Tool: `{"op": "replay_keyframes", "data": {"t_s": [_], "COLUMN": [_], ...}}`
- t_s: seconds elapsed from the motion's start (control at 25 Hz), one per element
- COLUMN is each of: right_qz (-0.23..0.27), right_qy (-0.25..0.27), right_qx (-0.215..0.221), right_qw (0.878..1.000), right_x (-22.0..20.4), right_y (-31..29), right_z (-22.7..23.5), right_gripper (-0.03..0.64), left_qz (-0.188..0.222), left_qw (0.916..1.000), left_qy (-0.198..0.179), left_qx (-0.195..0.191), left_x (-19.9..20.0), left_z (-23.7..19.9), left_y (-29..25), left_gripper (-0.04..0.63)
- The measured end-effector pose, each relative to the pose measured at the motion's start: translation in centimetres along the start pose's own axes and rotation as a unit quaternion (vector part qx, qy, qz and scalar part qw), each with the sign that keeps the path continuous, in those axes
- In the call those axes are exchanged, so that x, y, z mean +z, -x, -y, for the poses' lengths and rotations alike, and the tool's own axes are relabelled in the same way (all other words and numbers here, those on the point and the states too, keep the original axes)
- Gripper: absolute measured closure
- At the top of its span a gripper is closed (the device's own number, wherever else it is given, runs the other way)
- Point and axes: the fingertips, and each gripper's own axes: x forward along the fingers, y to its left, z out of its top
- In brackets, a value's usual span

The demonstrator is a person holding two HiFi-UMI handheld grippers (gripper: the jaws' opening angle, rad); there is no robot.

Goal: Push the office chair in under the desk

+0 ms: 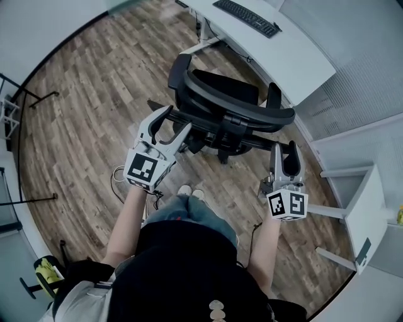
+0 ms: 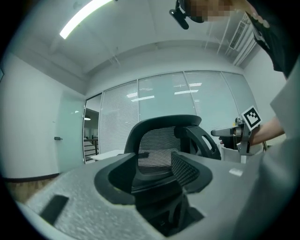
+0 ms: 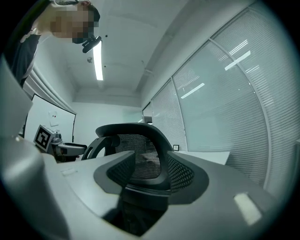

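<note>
Left claw point(image 1: 177, 119), right claw point(image 1: 284, 151), both spread, behind office chair point(image 1: 220, 94)

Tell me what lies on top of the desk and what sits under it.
A black keyboard lies on the white desk. Beneath it, only a white leg frame shows at the near edge; the desktop hides the rest. The office chair stands in front of it.
</note>
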Motion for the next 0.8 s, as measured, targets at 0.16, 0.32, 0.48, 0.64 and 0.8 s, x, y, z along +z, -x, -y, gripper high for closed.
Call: {"op": "replay_keyframes", "data": {"t_s": [0.16,0.32,0.48,0.64,0.8], "right_qz": [-0.038,-0.100,-0.172,-0.235,-0.305], "right_qy": [0.039,0.114,0.203,0.275,0.364], "right_qx": [0.054,0.146,0.226,0.285,0.338], "right_qw": [0.997,0.978,0.937,0.888,0.812], "right_x": [-0.4,-1.1,-2.5,-4.1,-7.1], "right_y": [-0.5,-0.9,-1.0,-1.5,-1.4], "right_z": [-0.6,-2.5,-3.8,-4.9,-5.7], "right_gripper": [0.417,0.417,0.414,0.413,0.413], "left_qz": [-0.028,-0.096,-0.180,-0.238,-0.286], "left_qw": [0.9989,0.9874,0.9497,0.9053,0.8531], "left_qy": [-0.033,-0.108,-0.231,-0.314,-0.389], "left_qx": [-0.019,-0.064,-0.112,-0.159,-0.198], "left_x": [-0.1,-1.1,-3.6,-5.2,-7.1], "left_z": [0.7,1.3,1.9,2.3,2.4], "left_y": [-0.3,-0.2,-0.2,-0.7,-1.2], "left_gripper": [0.356,0.333,0.318,0.320,0.328]}}
